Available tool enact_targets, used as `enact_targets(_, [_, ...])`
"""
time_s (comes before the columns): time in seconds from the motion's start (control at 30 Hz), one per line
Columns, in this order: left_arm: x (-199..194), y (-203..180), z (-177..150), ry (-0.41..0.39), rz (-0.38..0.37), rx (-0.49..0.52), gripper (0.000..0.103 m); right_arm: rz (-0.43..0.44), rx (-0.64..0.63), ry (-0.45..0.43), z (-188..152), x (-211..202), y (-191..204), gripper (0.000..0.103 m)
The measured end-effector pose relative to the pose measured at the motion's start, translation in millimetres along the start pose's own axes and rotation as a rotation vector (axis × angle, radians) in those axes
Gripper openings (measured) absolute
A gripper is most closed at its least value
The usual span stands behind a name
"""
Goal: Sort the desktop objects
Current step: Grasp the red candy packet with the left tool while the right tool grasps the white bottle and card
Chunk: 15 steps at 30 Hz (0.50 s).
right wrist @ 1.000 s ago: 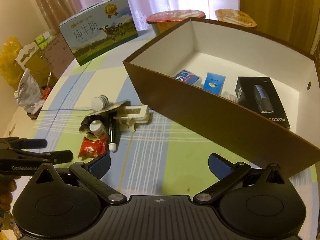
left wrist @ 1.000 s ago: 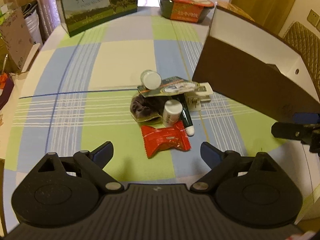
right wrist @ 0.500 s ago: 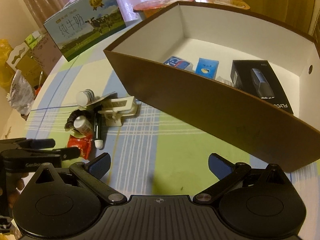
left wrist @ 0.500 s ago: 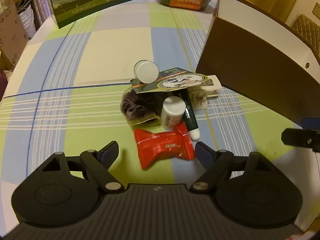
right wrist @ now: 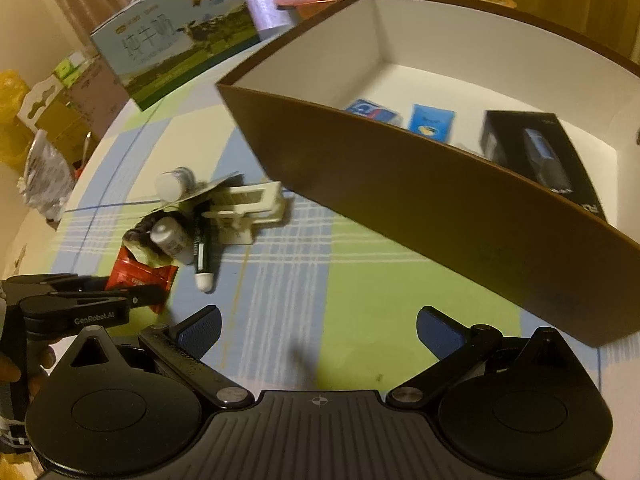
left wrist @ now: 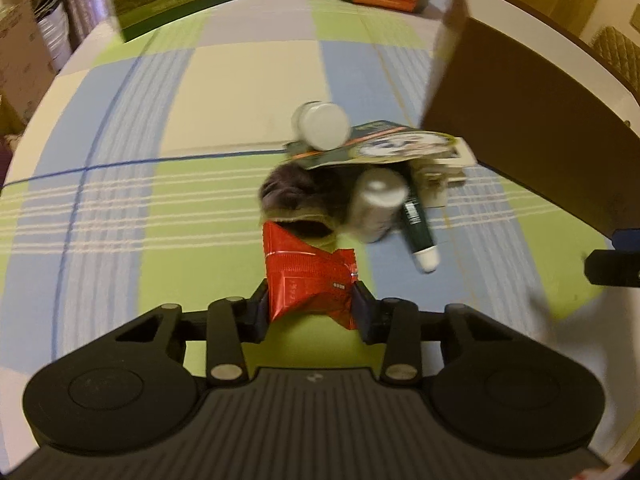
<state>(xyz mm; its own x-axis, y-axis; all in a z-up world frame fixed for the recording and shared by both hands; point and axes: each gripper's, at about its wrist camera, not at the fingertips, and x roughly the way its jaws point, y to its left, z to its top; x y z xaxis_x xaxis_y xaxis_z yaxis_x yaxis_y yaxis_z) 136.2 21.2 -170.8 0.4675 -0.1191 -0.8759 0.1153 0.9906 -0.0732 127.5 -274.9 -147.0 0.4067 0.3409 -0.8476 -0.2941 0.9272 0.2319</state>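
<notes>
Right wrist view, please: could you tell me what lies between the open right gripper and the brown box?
Only bare checked tablecloth lies between the right gripper and the brown box; the right wrist view shows that stretch clearly.

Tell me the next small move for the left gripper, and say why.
Probably lift the red packet straight up, then carry it toward the brown box. The left gripper is already shut on the packet's near end, while its far end touches the dark cloth in the pile. The right gripper is open and holds nothing.
</notes>
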Motion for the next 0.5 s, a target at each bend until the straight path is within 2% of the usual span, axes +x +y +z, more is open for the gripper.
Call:
enact_targets(0.3, [-19.9, 49.4, -20.9, -0.002, 0.058, -0.093, 0.038, 0.076, -0.108, -0.019, 11.5, 4.6, 38.1, 0.101])
enact_targets(0.47, [-34.6, 66.9, -24.0, -0.039, 0.046, -0.146, 0.065, 0.105, -0.165, -0.057, 26.9, 5.9, 60.6, 0.101])
enact_targets(0.5, [-36.2, 67.6, -22.7, -0.051, 0.042, -0.147, 0.066, 0.111, -0.176, -0.067, 29.9, 6.1, 65.2, 0.101])
